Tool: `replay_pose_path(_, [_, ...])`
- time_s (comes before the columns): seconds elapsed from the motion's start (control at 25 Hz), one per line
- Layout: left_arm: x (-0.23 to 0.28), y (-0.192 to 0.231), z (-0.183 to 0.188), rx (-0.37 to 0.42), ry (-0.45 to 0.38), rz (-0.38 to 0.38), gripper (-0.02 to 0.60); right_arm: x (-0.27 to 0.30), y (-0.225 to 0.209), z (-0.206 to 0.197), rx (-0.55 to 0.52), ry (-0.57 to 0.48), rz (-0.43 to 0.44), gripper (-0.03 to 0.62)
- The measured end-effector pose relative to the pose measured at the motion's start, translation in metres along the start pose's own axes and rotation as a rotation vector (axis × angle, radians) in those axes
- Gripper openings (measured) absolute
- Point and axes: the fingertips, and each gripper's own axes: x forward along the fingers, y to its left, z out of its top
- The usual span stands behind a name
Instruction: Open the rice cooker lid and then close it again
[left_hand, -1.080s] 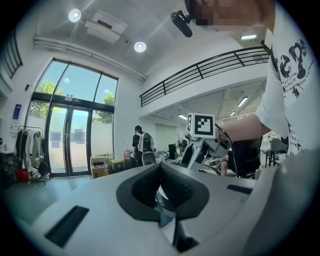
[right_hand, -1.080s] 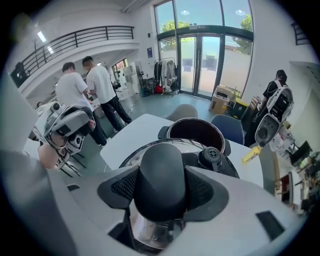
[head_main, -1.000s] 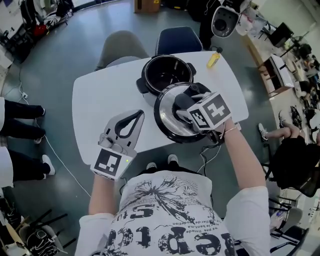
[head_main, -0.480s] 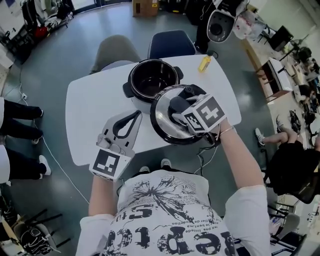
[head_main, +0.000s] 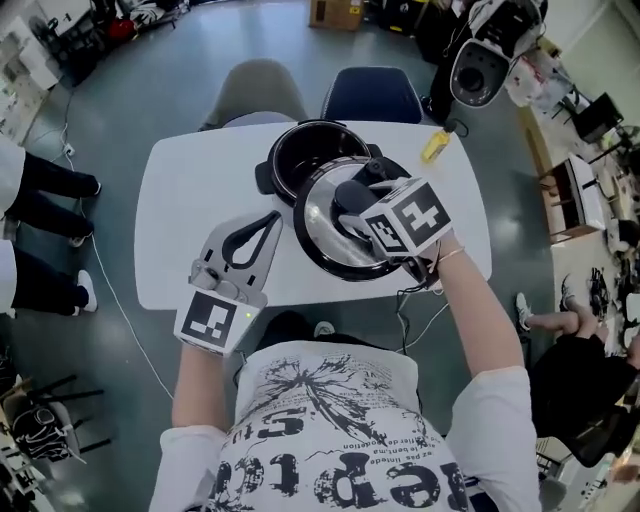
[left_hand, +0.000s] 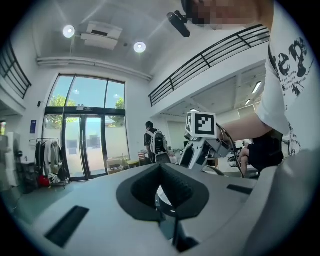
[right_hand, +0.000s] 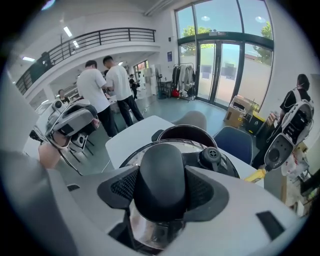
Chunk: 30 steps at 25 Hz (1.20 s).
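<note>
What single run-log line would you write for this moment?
phase: lid off; right gripper: shut on lid knob; left gripper: shut, empty; lid: overlaps near edge of open pot

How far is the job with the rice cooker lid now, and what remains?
Opening looks done: the lid is off the rice cooker, whose dark inside shows. In hand: the right gripper is shut on the lid's black knob, holding the lid tilted, partly over the cooker's rim. Remaining: seating the lid fully. The left gripper is shut, empty, above the table.
</note>
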Motion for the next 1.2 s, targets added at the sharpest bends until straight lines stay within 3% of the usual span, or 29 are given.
replay_pose_path(0.24, [0.025, 0.046, -0.015, -0.039, 0.014, 0.068, 0.014, 0.042, -0.019, 0.042, -0.050, 0.018, 0.062, 0.291])
replay_pose_path(0.64, [0.062, 0.130, -0.031, -0.064, 0.034, 0.075, 0.012, 0.094, -0.056, 0.116, -0.040, 0.013, 0.077, 0.291])
replay_pose_path(0.88, [0.074, 0.161, -0.031, -0.064, 0.012, 0.067, 0.012, 0.120, -0.067, 0.136, -0.004, 0.016, 0.108, 0.291])
replay_pose_path(1.2, [0.078, 0.179, -0.044, -0.068, 0.031, 0.060, 0.012, 0.134, -0.080, 0.136, -0.003, 0.064, 0.062, 0.291])
